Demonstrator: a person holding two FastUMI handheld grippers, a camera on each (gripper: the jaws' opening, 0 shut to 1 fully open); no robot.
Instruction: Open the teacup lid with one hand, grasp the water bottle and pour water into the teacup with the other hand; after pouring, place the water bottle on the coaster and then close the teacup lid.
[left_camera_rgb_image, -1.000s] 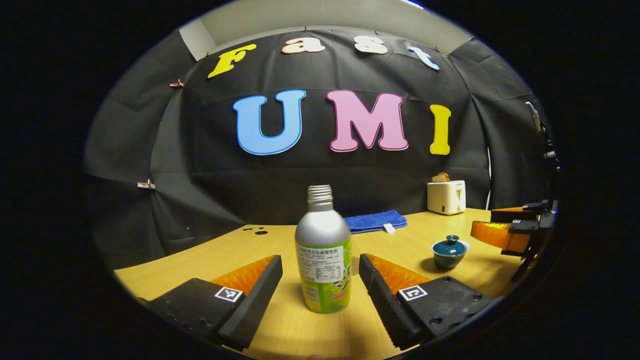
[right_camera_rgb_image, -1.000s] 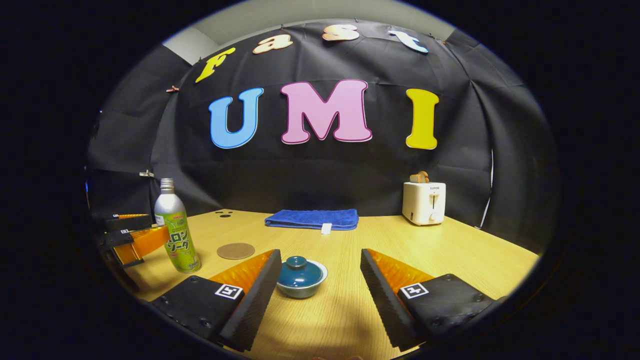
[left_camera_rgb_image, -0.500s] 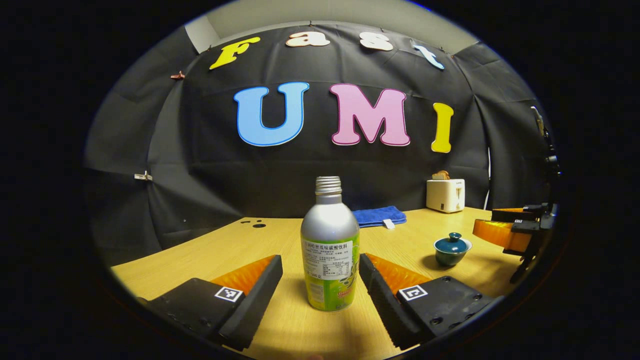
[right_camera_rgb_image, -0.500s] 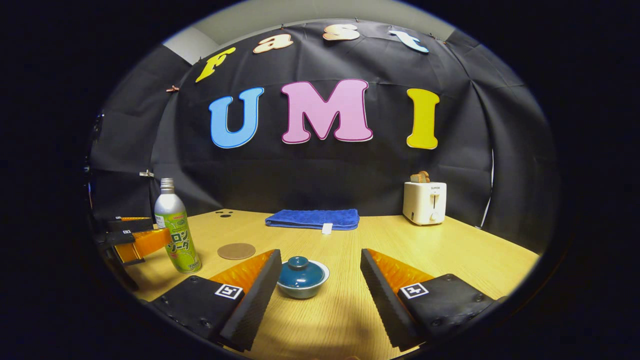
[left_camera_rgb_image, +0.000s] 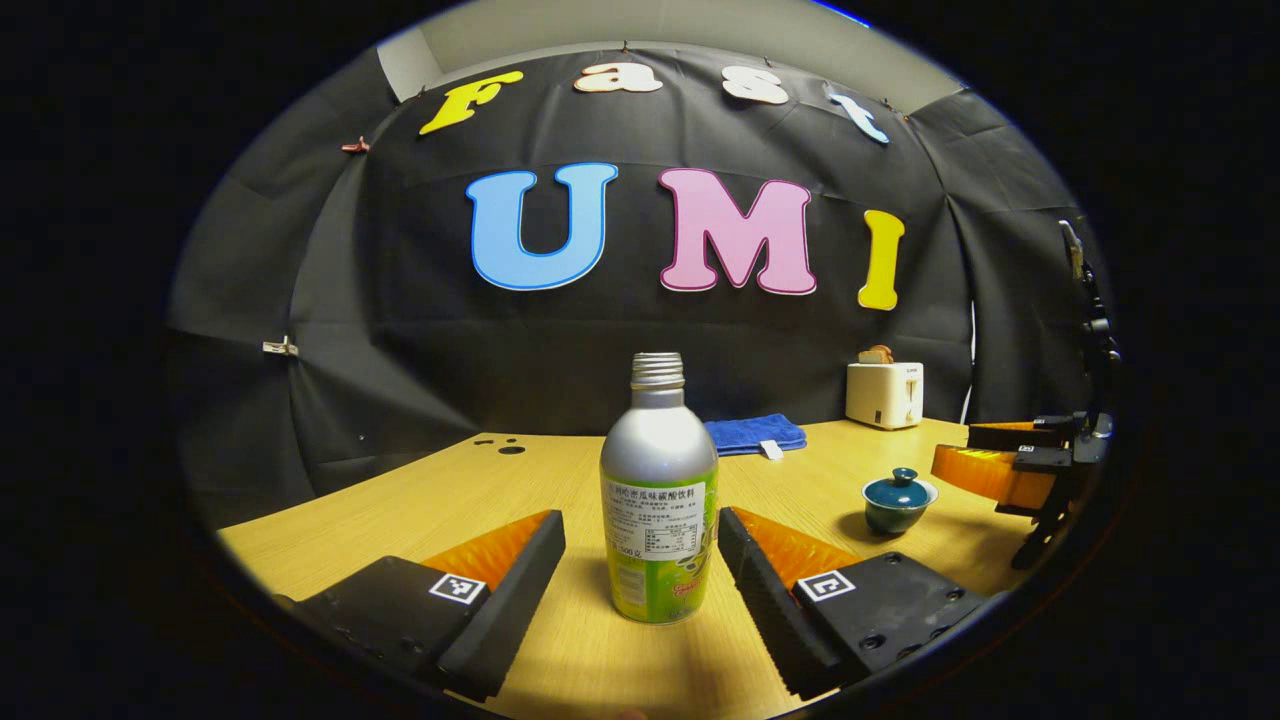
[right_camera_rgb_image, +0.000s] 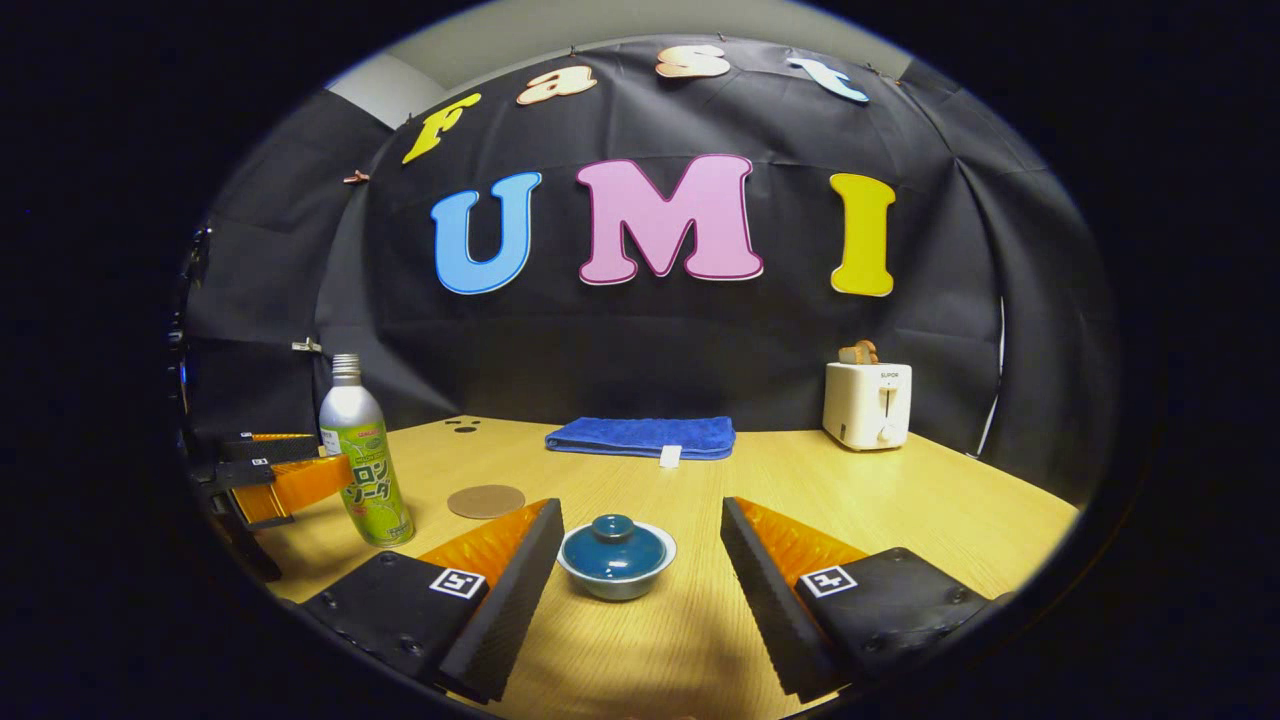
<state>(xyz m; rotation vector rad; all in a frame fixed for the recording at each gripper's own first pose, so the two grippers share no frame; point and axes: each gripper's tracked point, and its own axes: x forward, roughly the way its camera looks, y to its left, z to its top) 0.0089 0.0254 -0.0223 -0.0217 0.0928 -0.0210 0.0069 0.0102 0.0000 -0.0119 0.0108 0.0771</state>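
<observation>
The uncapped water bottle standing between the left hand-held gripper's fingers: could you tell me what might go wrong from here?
1. The water bottle is tall, narrow and uncapped, and the open left hand-held gripper has one finger nearer it than the other, so closing could tip it and spill.
2. The teacup lid is still on; pouring early would wet the wooden table.
3. The lid's small knob may slip from the open right hand-held gripper.

On the wooden table (right_camera_rgb_image: 900, 520) stand one uncapped water bottle (left_camera_rgb_image: 659, 497), one lidded teacup (right_camera_rgb_image: 616, 554), one round coaster (right_camera_rgb_image: 486, 500), one folded blue towel (right_camera_rgb_image: 641, 437) and one white toaster (right_camera_rgb_image: 867, 404), while two handheld grippers, the left gripper (left_camera_rgb_image: 640, 570) and the right gripper (right_camera_rgb_image: 640, 570), hover over them.
</observation>
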